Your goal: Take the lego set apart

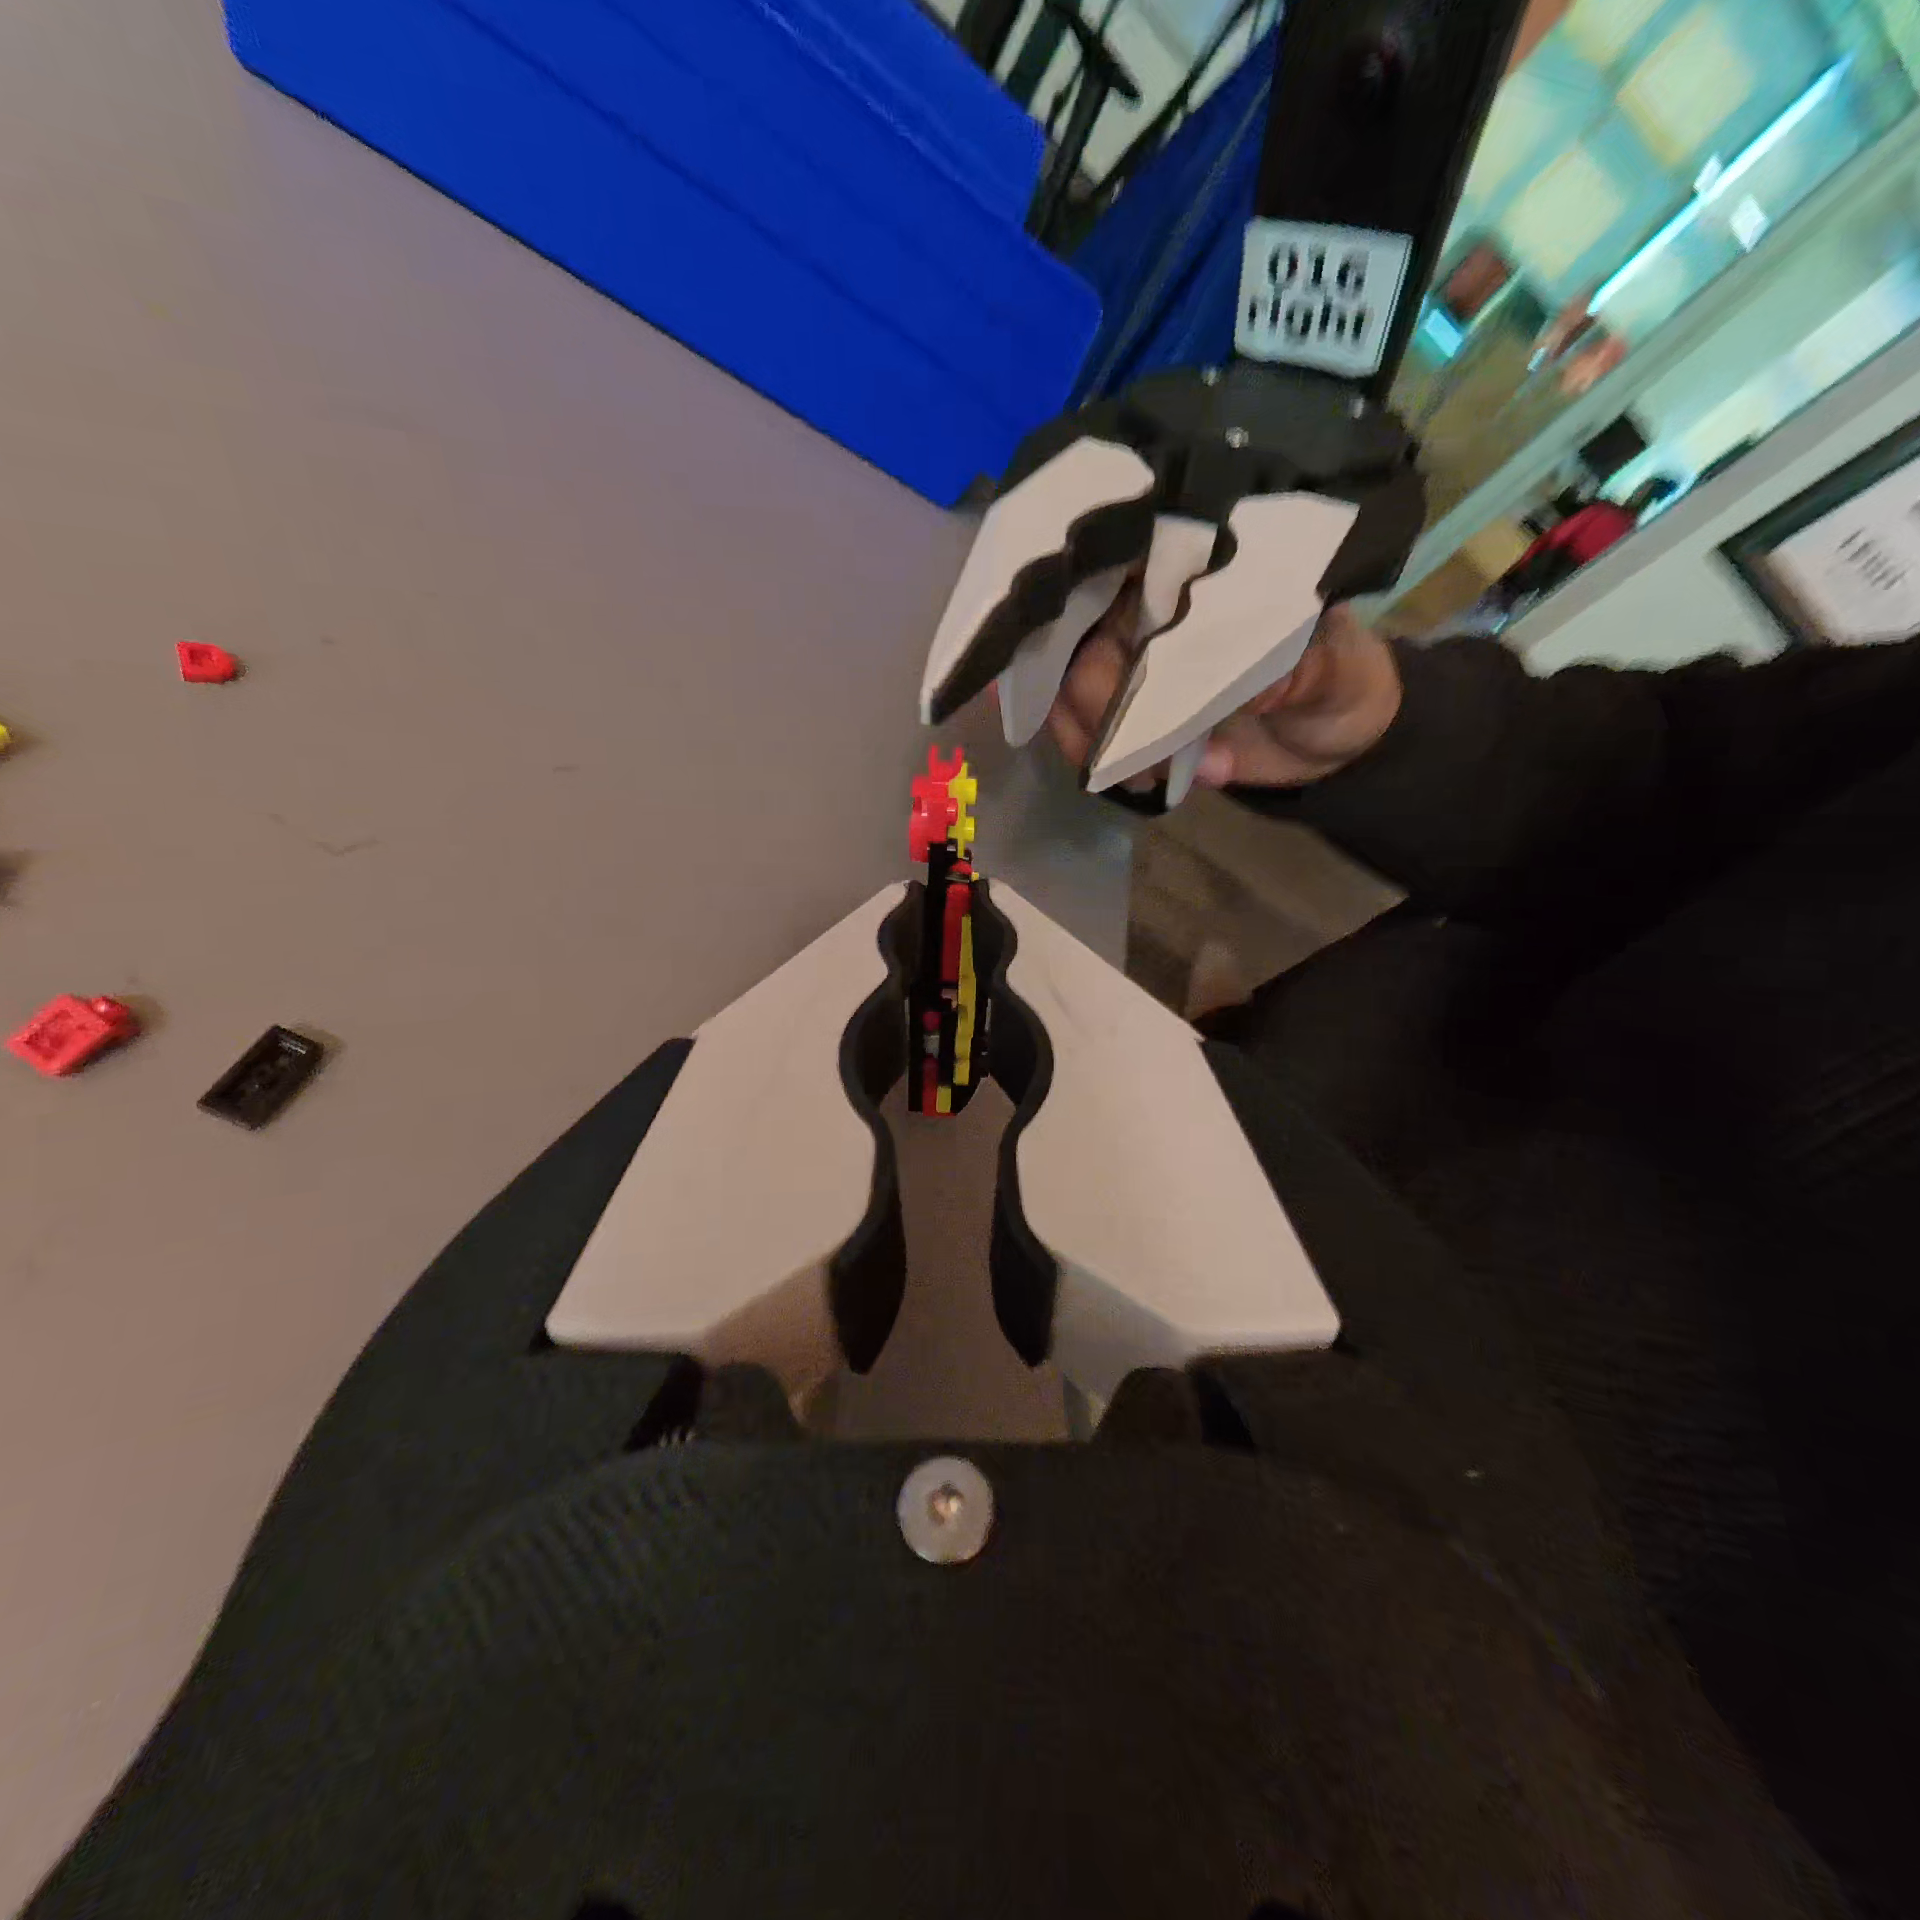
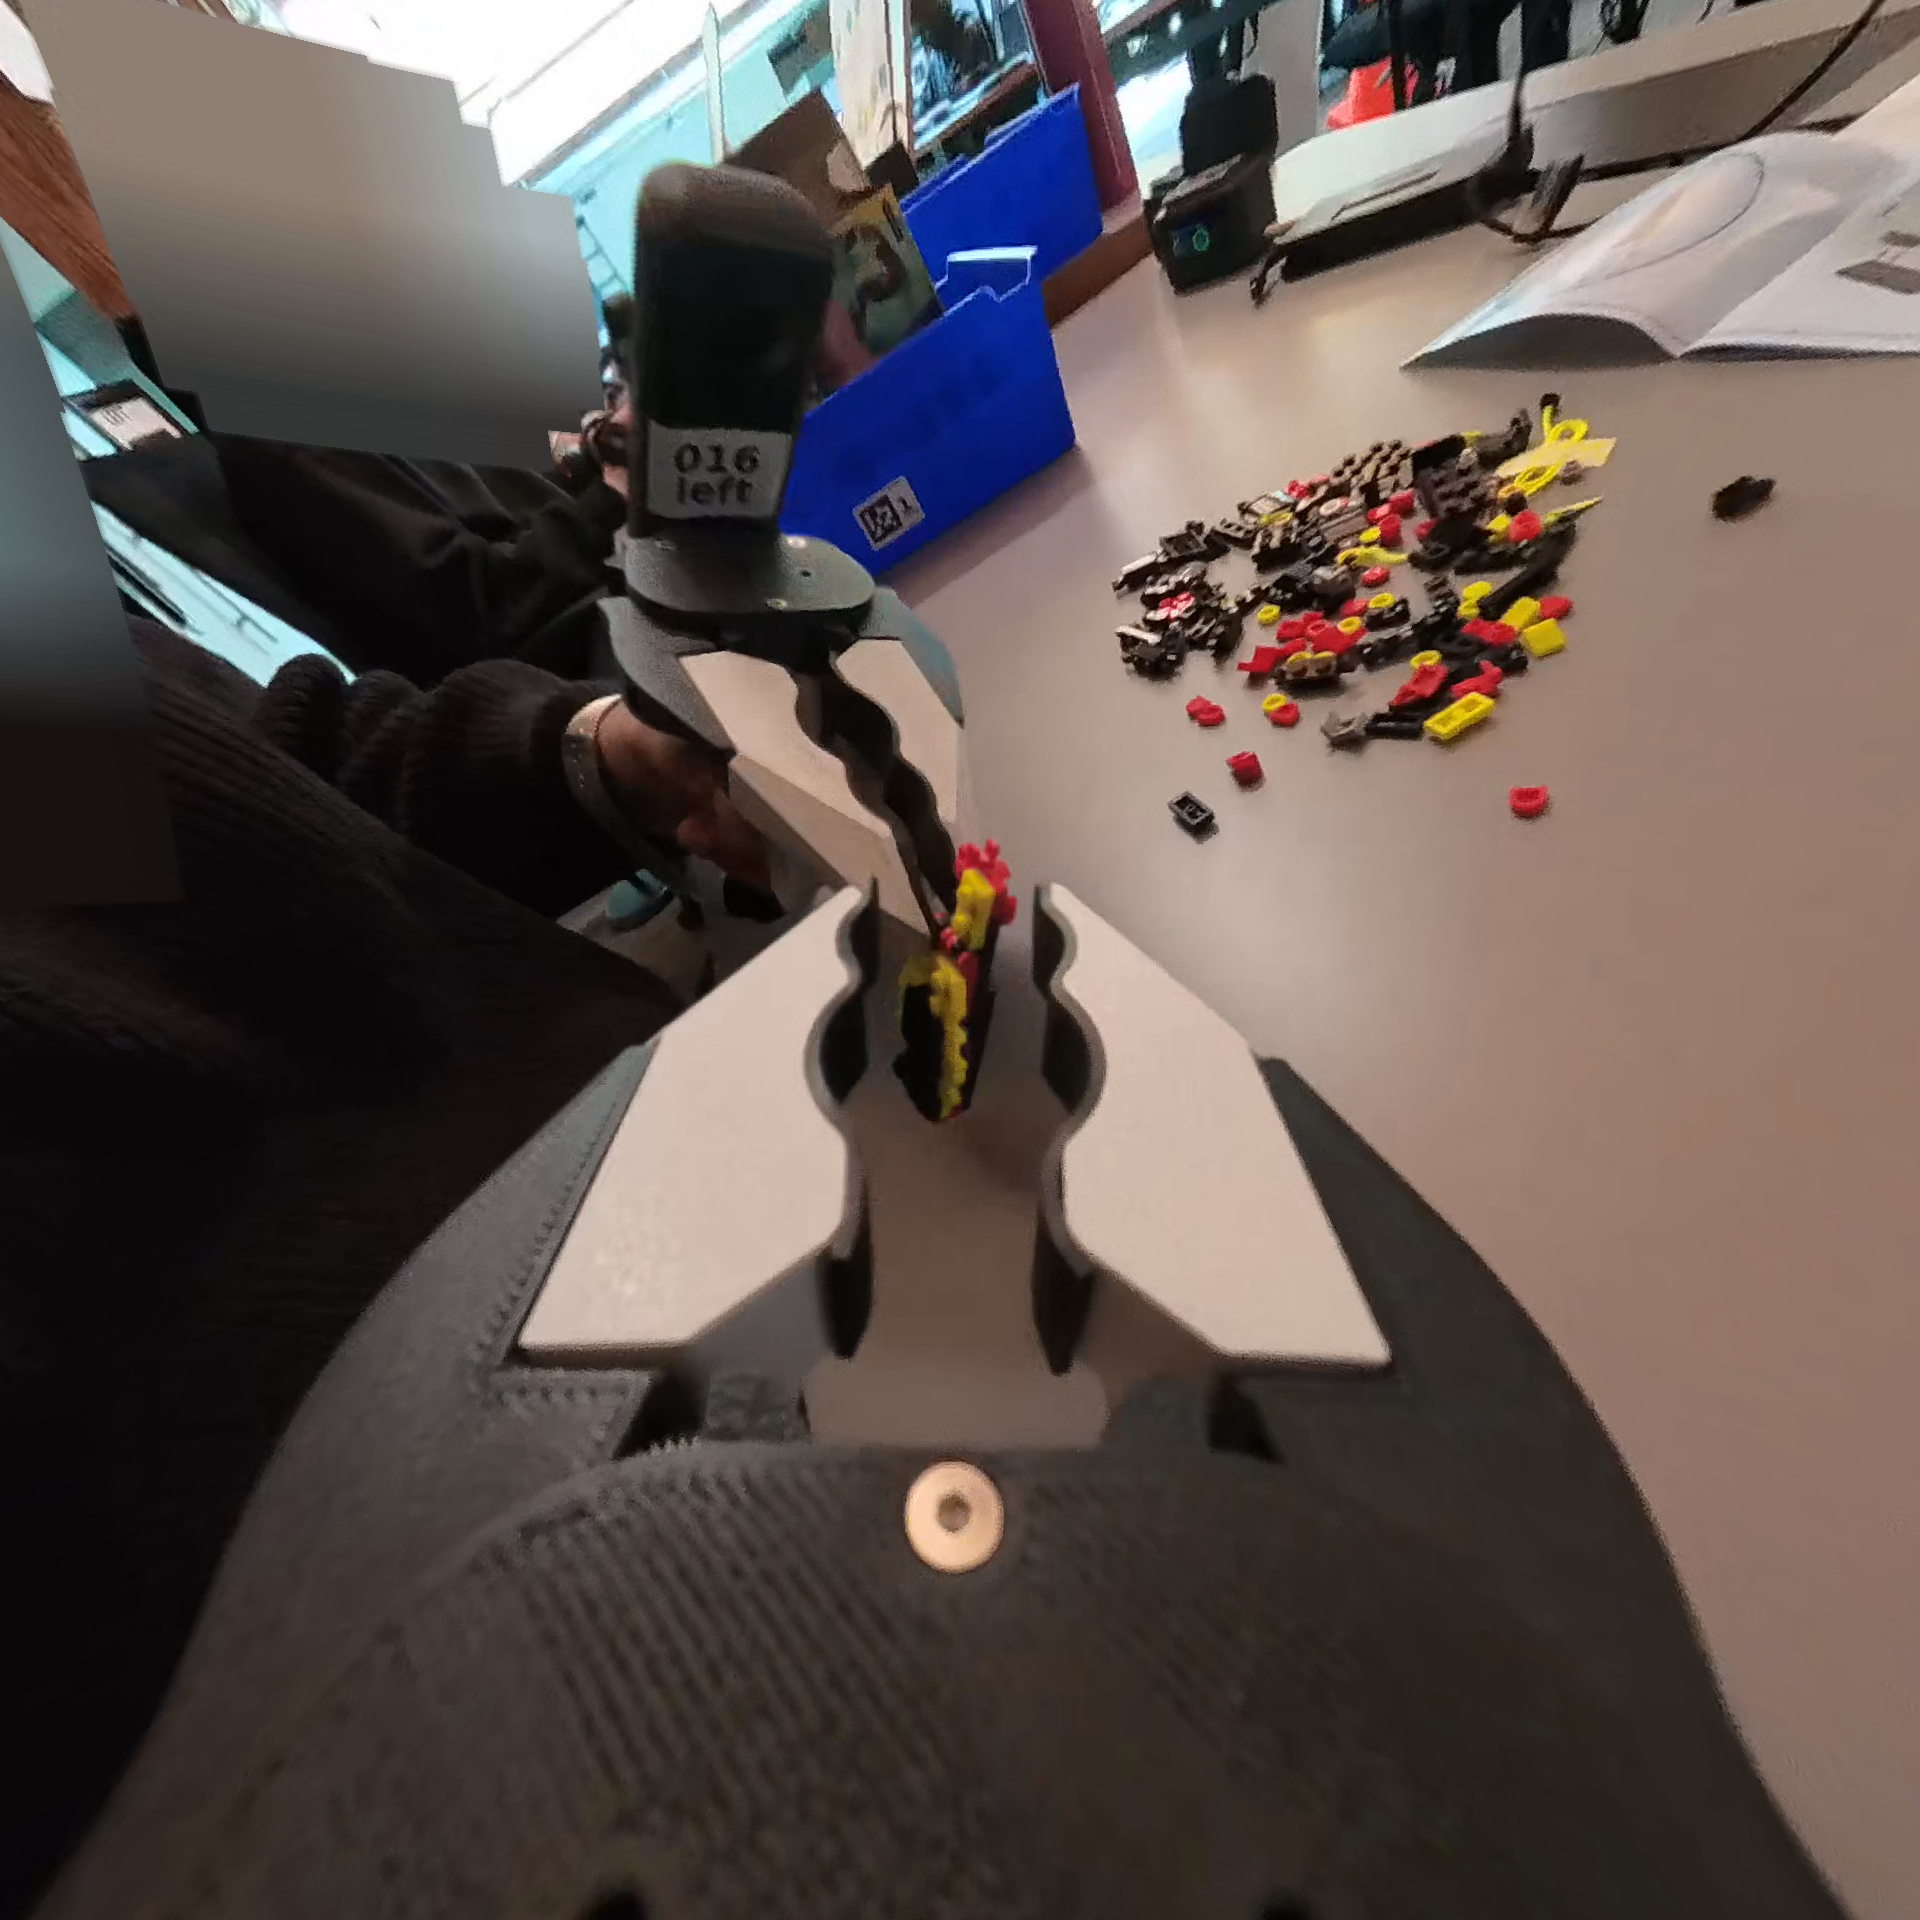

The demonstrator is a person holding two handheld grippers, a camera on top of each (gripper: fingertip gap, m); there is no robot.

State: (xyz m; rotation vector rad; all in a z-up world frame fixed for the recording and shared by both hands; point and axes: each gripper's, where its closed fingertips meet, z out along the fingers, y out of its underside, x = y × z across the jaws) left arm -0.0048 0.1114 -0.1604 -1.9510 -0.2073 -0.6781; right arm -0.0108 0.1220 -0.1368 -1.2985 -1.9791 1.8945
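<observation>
My left gripper [image 1: 948, 896] is shut on a small flat lego assembly [image 1: 943, 997] of black, red and yellow pieces. It holds the assembly edge-on above the table, and the red and yellow end sticks out past the fingertips. My right gripper [image 2: 956, 906] is open, with the assembly [image 2: 951, 1003] showing in the gap between its fingers and space on both sides. In the left wrist view the right gripper [image 1: 1039, 753] hovers just above and to the right of the assembly's top end. The left gripper [image 2: 932, 899] also shows in the right wrist view, gripping the piece.
A pile of several loose black, red and yellow pieces [image 2: 1371, 582] lies on the grey table [image 2: 1455, 1039]. A blue bin [image 2: 935, 416] and an open booklet [image 2: 1714, 260] lie farther back. Loose red pieces [image 1: 71, 1031] and a black plate [image 1: 262, 1075] lie at the left. Less than 4 cm separates the two grippers' tips.
</observation>
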